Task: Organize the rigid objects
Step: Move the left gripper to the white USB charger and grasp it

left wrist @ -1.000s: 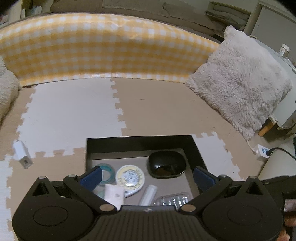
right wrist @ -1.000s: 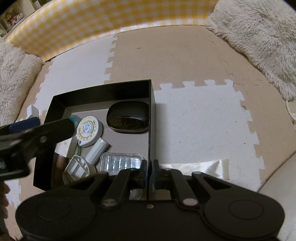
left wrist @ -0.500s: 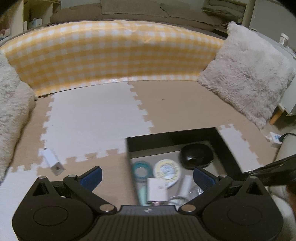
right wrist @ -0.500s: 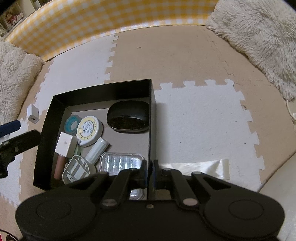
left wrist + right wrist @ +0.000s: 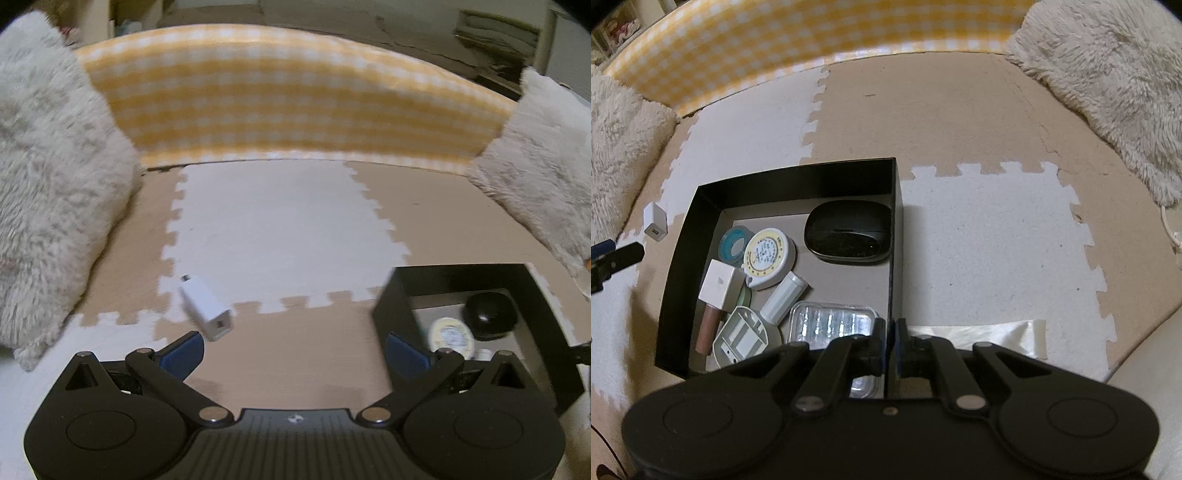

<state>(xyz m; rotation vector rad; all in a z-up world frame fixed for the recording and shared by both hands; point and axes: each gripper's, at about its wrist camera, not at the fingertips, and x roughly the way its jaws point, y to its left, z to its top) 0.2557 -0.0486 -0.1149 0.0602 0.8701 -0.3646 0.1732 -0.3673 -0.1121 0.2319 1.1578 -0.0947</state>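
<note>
On the foam mat, left of the black box [image 5: 683, 258], lies the white charger [image 5: 207, 314], long axis diagonal, port end toward you. Your left gripper [image 5: 293, 356] hangs above the mat with jaws spread and empty, the charger just beyond its left fingertip. Your right gripper [image 5: 891, 334] is clamped on the box's right wall. The left view is blurred; the box's near corner is hidden.
</note>
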